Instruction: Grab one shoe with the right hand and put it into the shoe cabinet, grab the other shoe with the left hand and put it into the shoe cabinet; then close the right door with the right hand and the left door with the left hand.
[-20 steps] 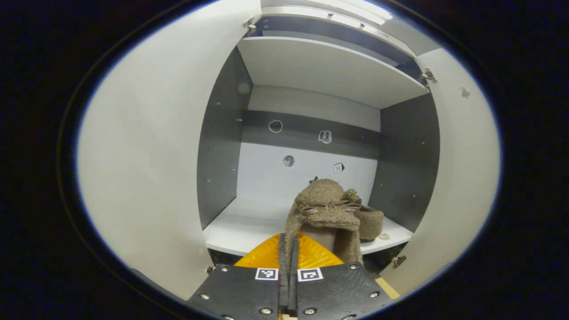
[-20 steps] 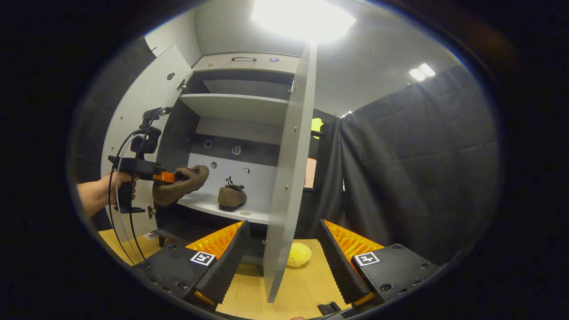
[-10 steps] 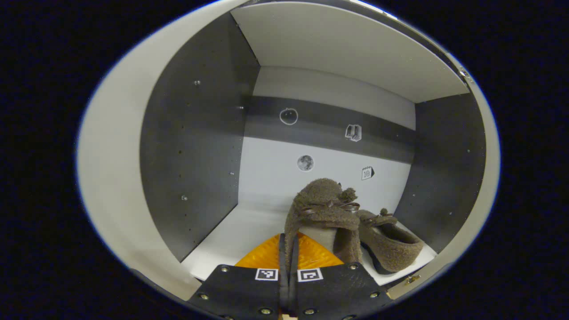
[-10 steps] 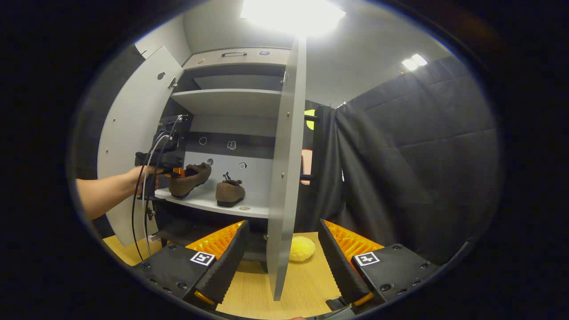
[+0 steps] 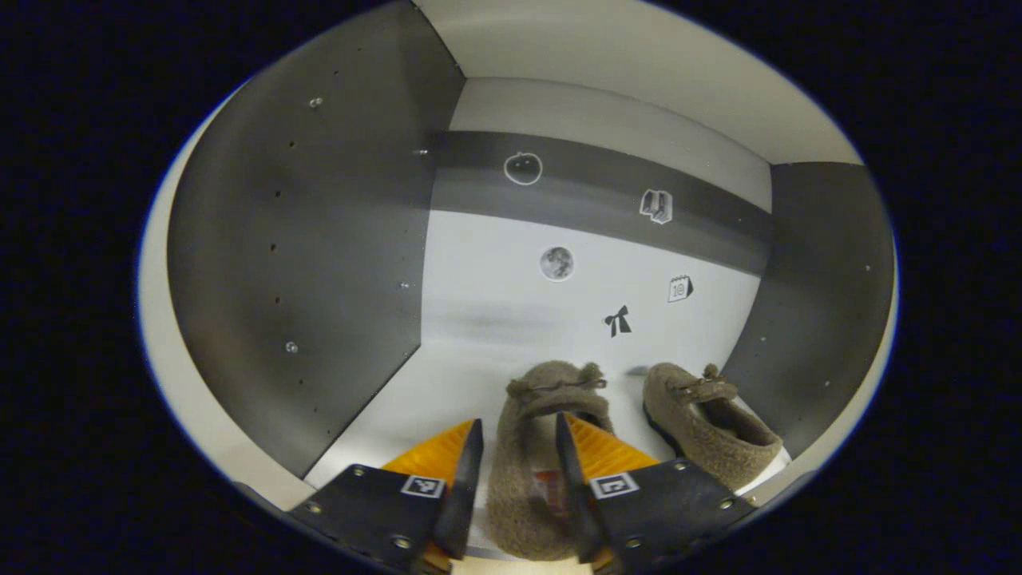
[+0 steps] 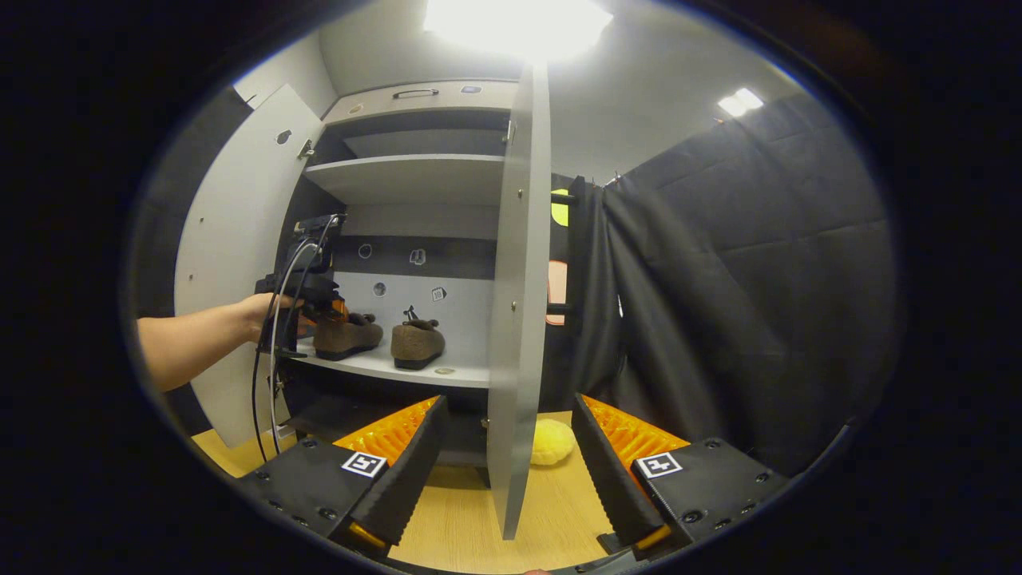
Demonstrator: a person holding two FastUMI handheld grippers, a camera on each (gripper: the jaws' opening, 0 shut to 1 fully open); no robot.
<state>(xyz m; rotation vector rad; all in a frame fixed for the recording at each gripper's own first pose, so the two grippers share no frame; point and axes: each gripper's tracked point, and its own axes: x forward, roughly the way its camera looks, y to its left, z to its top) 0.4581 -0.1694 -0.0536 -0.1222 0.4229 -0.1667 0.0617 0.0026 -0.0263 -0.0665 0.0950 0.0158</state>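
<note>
low in the left gripper view, left gripper gapes around left shoe; bow sticker above; right gripper wide.

A round yellow fluffy object, possibly a soft toy, lies on the wooden floor. Beyond it to the right hangs a dark curtain, beneath a bright ceiling light.

Fuzzy, seemingly fleece shoes
</note>
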